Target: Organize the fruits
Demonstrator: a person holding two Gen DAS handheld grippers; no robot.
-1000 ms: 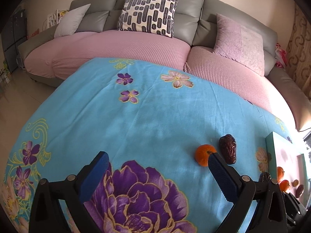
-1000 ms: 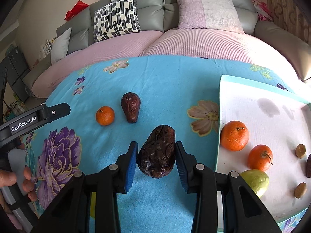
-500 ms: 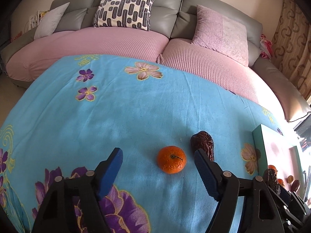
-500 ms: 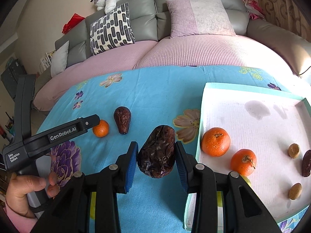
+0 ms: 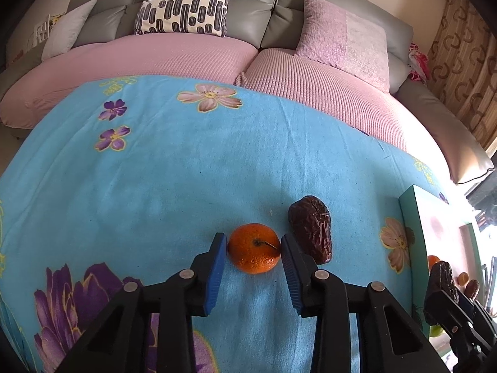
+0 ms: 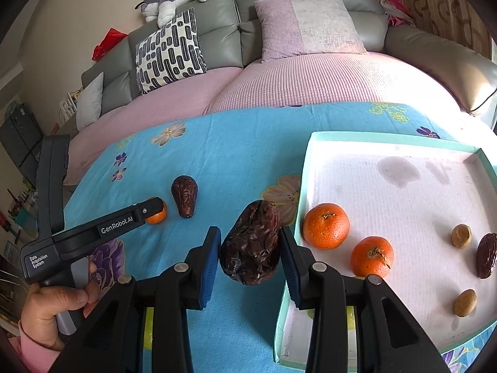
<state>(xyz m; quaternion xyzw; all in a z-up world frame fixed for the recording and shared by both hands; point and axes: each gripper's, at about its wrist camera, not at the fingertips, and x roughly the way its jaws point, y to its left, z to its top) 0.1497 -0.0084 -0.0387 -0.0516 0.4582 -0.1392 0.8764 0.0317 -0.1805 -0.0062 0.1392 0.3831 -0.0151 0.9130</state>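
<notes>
A small orange (image 5: 253, 248) lies on the blue flowered cloth (image 5: 174, 171). My left gripper (image 5: 252, 242) has its blue pads pressed against both sides of it. A dark wrinkled date (image 5: 312, 228) rests just right of the orange, touching the right finger. My right gripper (image 6: 250, 236) is shut on a second, larger date (image 6: 251, 245), held above the cloth at the left rim of the mint-edged tray (image 6: 388, 168). Two oranges (image 6: 326, 225) (image 6: 371, 256) sit in the tray. In the right wrist view, the left gripper's finger hides part of the small orange (image 6: 158, 214).
The tray also holds two small brown fruits (image 6: 461, 236), another date (image 6: 487, 259) at its right edge and a green fruit partly hidden under my right gripper. A grey sofa with pink cushions (image 5: 192, 59) lies beyond the cloth. A person's hand (image 6: 56, 301) holds the left gripper.
The left gripper moved in over the small orange and its fingers closed from wide apart onto it. The right gripper carried its date rightwards up to the tray's rim.
</notes>
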